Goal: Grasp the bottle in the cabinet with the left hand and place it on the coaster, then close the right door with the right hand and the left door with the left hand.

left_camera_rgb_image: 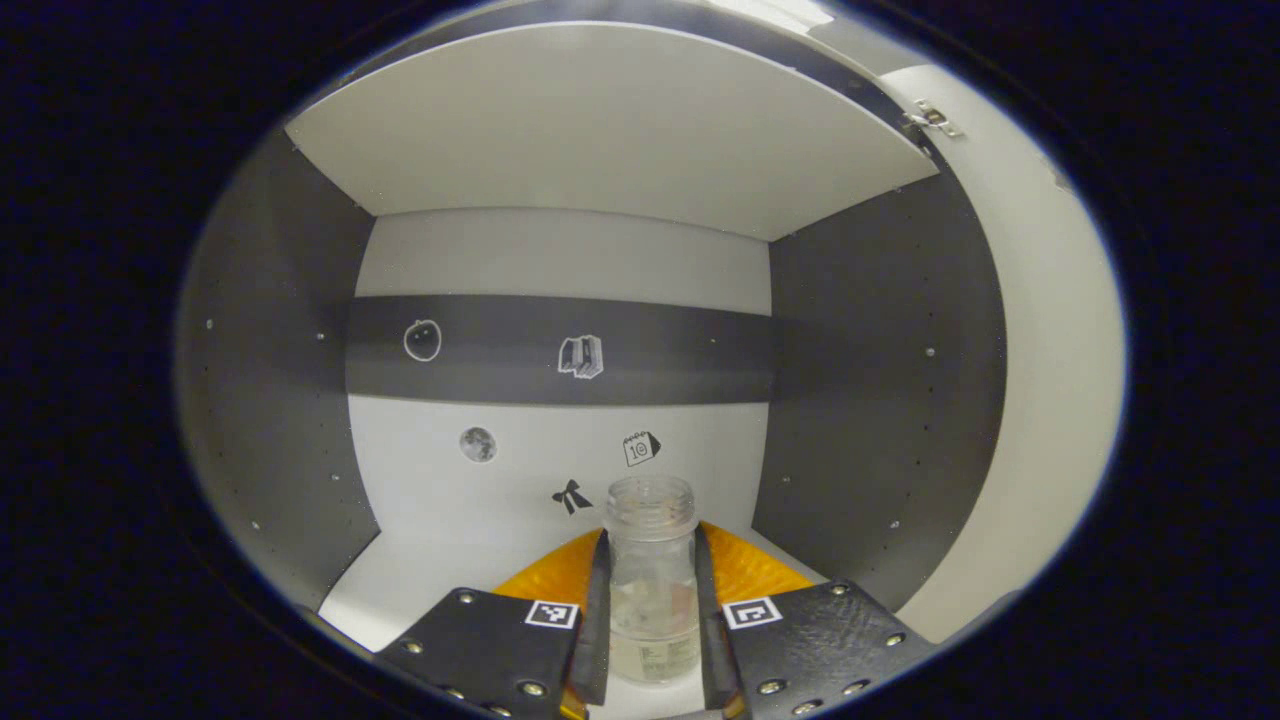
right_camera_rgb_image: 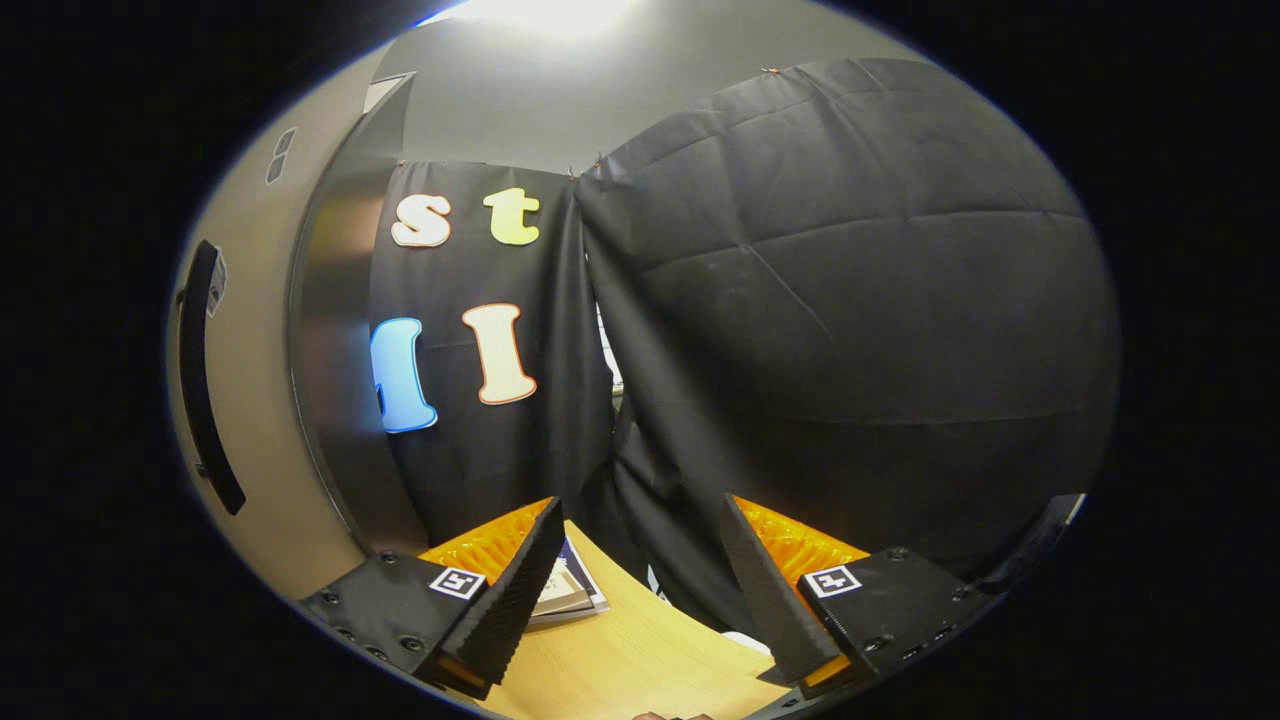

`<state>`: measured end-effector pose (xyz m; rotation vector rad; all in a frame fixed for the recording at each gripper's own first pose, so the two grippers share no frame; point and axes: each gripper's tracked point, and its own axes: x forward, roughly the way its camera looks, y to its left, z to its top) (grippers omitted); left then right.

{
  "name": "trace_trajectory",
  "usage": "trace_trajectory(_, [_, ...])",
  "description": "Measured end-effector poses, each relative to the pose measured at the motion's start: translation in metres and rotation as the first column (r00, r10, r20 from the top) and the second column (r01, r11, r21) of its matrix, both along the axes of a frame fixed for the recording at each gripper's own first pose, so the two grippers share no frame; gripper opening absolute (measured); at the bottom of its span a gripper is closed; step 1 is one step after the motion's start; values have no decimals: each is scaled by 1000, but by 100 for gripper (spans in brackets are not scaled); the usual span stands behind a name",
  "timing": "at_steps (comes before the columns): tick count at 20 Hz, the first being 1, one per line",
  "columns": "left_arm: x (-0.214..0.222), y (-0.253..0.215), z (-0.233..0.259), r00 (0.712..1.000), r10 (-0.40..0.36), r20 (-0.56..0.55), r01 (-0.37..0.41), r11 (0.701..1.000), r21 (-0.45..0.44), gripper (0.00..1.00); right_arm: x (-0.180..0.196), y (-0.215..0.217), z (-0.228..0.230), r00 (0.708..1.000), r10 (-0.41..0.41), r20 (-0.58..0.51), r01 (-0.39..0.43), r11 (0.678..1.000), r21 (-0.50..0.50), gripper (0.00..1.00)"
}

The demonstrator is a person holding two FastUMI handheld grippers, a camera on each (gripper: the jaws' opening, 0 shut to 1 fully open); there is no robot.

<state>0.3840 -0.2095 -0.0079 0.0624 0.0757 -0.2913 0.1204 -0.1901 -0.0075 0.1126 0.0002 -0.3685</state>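
Wooden tabletop (right_camera_rgb_image: 630, 650) under black cloth wall (right_camera_rgb_image: 850, 350).

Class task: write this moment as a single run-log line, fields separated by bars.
stage: grasp in cabinet | left claw: shut on bottle, upright | right claw: open, holds nothing, over table | doors: not yet closed

The left gripper view is looking straight into the cabinet (left_camera_rgb_image: 560, 440) from just at its mouth, facing the back panel, with the top board arching overhead, both side walls flanking it and the open right door (left_camera_rgb_image: 1050, 330) curving past the right edge; it is sitting close and low over the cabinet floor. The right gripper view is looking from above the near edge of the table (right_camera_rgb_image: 640, 660), facing the booth wall, with a door (right_camera_rgb_image: 250, 400) at its left edge. The two views are sharing no common part of the scene that can be made out.
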Motion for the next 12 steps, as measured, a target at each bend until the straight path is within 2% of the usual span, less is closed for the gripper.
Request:
trace_trajectory(1, [-7, 2, 9, 1000, -5, 17, 5, 1000, 0, 30, 0, 2, 1, 1000, 9, 0, -9, 1000, -2, 100])
trace_trajectory(2, [-17, 1, 17, 999, -17, 28, 17, 1000, -12, 37, 2, 4, 2, 1000, 17, 1, -17, 1000, -5, 100])
trace_trajectory(7, [-81, 8, 53, 994, -93, 53, 97, 992, -78, 37, 1, 13, 10, 998, 58, 3, -58, 998, -22, 99])
trace_trajectory(11, [-146, 17, 57, 990, -134, 52, 139, 984, -112, 37, -4, 21, 16, 996, 85, 8, -85, 996, -21, 99])
trace_trajectory(12, [-161, 20, 51, 989, -142, 51, 147, 983, -114, 44, -6, 23, 17, 996, 89, 11, -89, 996, -23, 99])
